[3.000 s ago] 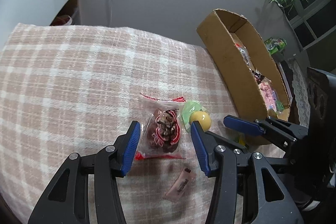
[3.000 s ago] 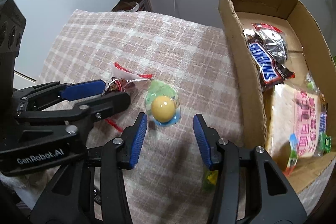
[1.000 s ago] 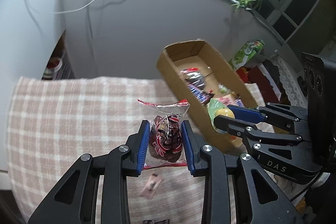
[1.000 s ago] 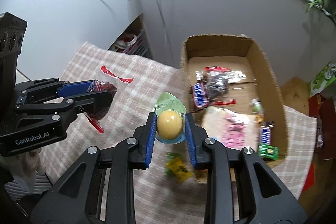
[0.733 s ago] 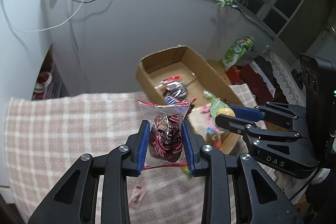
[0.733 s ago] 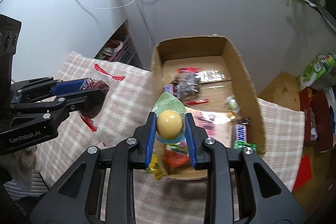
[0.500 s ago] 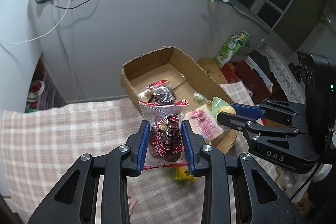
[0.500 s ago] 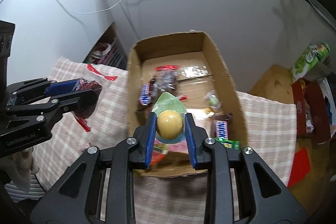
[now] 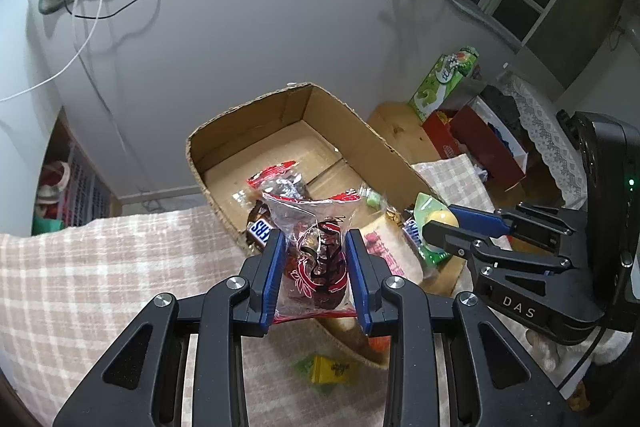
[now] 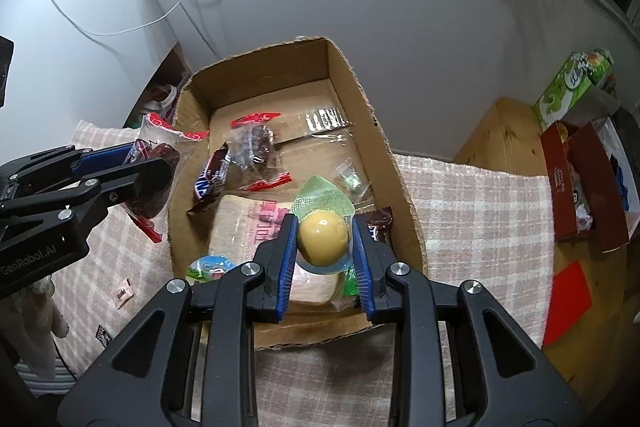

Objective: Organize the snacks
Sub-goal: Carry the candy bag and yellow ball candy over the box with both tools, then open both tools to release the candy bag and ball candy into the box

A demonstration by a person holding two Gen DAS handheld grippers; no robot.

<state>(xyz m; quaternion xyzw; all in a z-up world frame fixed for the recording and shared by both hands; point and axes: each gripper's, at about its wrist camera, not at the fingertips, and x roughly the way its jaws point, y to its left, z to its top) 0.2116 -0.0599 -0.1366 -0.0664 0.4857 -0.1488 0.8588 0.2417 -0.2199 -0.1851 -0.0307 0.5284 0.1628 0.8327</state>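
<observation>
Clamping a yellow jelly cup (image 10: 323, 241), the right claw (image 10: 325, 251) hangs above the cardboard box (image 10: 362, 95).

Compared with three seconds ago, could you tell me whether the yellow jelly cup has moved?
Yes. The yellow jelly cup left the checked cloth; the right tongs hold it above the cardboard box.

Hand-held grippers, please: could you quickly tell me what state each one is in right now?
Left hand-held gripper: closed, holding the clear snack bag.
Right hand-held gripper: closed, holding the yellow jelly cup.
</observation>
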